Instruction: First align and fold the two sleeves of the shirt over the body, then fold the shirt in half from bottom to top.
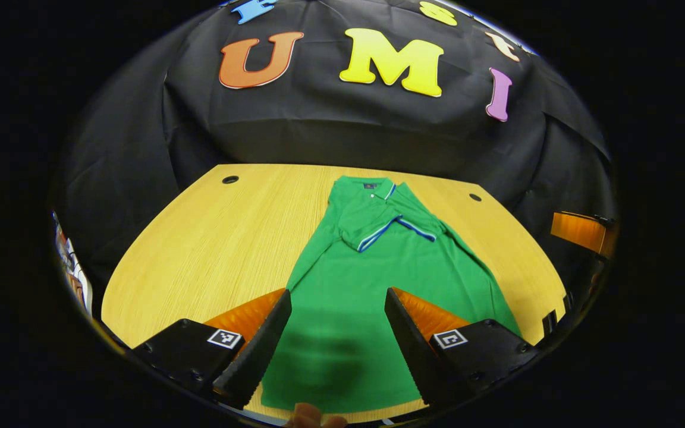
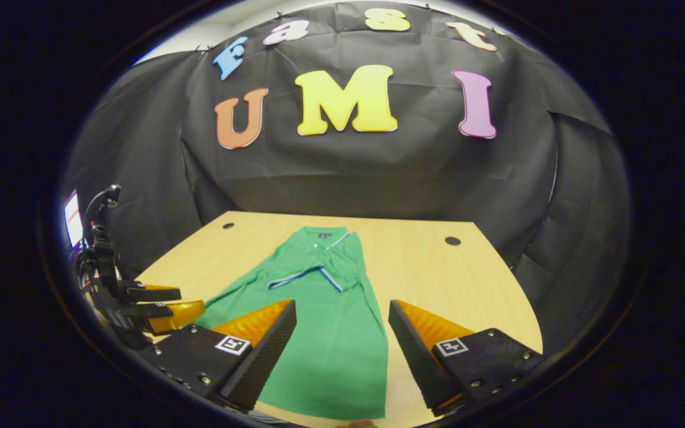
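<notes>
On wooden table [image 1: 200,249] green shirt [image 1: 348,297] lies flat, both sleeves [image 1: 399,217] folded over body, collar at twelve o'clock. Left gripper [image 1: 338,339] and right gripper [image 2: 342,351] both released, above hem.

Even overhead light falls on the worktop [image 1: 200,249], bright and free of glare, while the booth wall stays dim. A soft shadow blurs the near shirt [image 1: 342,297] hem, and straight edges bow strongly toward both views' rims.

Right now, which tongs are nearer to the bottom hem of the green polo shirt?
Hard to call. The left tongs hang open above the green polo shirt's hem, mid-width. The right tongs hang open above its hem's right corner.
</notes>
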Action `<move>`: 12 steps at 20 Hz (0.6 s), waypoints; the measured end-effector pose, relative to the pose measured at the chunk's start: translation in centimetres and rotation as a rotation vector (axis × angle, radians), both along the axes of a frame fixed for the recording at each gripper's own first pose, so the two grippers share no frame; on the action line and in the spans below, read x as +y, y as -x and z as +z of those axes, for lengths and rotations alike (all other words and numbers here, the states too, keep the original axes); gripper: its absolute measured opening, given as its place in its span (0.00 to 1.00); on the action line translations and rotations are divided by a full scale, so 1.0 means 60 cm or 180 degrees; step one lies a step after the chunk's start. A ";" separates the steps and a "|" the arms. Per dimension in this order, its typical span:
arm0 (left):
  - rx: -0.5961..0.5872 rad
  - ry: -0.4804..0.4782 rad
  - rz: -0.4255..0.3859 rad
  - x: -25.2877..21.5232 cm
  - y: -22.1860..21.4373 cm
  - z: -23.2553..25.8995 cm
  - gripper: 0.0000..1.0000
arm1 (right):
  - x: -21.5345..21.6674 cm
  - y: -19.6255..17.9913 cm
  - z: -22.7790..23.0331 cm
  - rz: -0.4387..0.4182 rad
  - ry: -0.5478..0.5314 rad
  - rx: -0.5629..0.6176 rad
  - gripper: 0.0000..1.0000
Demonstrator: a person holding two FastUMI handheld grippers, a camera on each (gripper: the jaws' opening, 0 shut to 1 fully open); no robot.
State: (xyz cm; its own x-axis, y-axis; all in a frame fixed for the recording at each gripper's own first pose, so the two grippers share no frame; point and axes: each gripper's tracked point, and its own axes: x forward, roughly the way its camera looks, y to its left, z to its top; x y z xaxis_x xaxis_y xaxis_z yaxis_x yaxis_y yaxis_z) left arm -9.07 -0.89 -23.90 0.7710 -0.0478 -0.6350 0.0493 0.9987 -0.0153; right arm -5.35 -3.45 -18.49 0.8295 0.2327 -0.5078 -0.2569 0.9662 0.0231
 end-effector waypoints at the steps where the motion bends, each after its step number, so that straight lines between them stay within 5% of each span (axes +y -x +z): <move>1: 0.0025 -0.0016 0.0004 0.003 0.017 -0.008 1.00 | -0.008 0.017 -0.016 -0.0018 0.0018 0.0055 0.97; 12: 0.0397 -0.0169 0.0087 0.041 0.139 -0.093 1.00 | -0.064 0.157 -0.191 -0.0262 0.0097 0.0774 0.97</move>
